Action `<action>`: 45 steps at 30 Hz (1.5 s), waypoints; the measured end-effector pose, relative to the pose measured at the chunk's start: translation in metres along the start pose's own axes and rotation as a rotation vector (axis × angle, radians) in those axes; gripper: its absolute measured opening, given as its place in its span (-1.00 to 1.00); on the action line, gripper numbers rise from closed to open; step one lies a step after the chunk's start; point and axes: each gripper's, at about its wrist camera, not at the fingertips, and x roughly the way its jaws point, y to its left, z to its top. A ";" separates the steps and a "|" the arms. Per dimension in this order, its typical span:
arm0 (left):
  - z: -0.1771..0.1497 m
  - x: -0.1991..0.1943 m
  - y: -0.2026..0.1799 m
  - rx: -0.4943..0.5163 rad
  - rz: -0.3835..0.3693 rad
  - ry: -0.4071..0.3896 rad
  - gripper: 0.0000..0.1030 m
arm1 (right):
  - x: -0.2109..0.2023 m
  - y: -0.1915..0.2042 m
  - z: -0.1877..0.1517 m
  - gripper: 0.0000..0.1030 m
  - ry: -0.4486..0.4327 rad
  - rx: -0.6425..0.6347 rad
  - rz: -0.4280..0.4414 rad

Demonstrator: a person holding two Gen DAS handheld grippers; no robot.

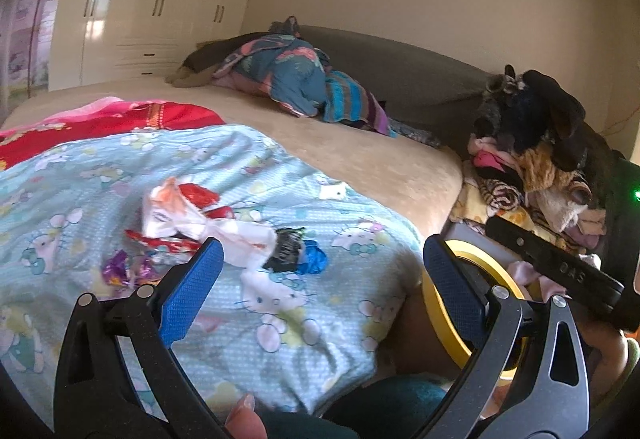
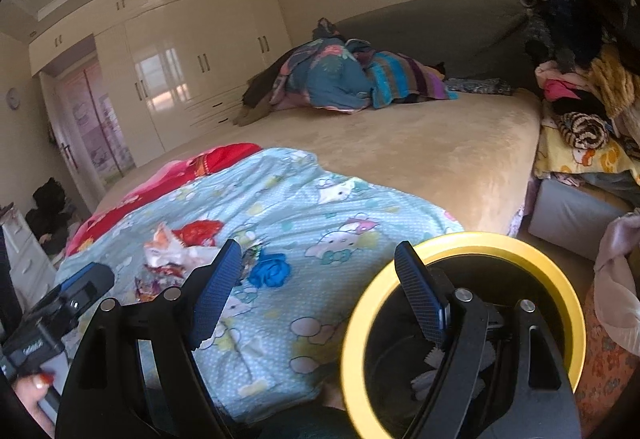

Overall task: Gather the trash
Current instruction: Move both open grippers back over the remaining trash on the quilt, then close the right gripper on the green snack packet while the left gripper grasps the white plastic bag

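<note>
A bed (image 2: 420,159) with a beige plush cover is carrying the items. A light blue cartoon-print quilt (image 2: 304,223) is lying across its near part, with a red blanket (image 2: 208,163) lying beside it toward the wardrobe side. Crumpled wrappers (image 1: 188,223) are resting on the quilt: white-and-red plastic, a purple foil piece (image 1: 120,267), a black packet (image 1: 286,255) and a blue wrapper (image 2: 270,271). A heap of bedding (image 2: 340,79) is lying at the far end against the grey headboard (image 2: 440,23).

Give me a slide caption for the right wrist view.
Open right hand-held gripper beside a yellow-rimmed bin, facing crumpled wrappers on a cartoon-print blanket.
</note>
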 end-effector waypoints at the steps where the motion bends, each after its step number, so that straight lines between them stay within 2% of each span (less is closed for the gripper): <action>1: 0.000 -0.001 0.004 -0.001 0.011 -0.006 0.79 | 0.001 0.003 -0.001 0.48 0.002 -0.006 0.004; 24: 0.001 -0.012 0.089 -0.143 0.167 -0.046 0.79 | 0.049 0.077 -0.026 0.48 0.079 -0.173 0.102; 33: 0.002 -0.005 0.115 -0.184 0.221 -0.046 0.79 | 0.090 0.086 -0.036 0.47 0.143 -0.163 0.108; 41: 0.009 0.022 0.134 -0.189 0.250 -0.002 0.79 | 0.137 0.084 -0.040 -0.01 0.229 -0.105 0.106; 45: 0.012 0.040 0.144 -0.199 0.256 0.040 0.79 | 0.158 0.082 -0.044 -0.14 0.268 -0.073 0.112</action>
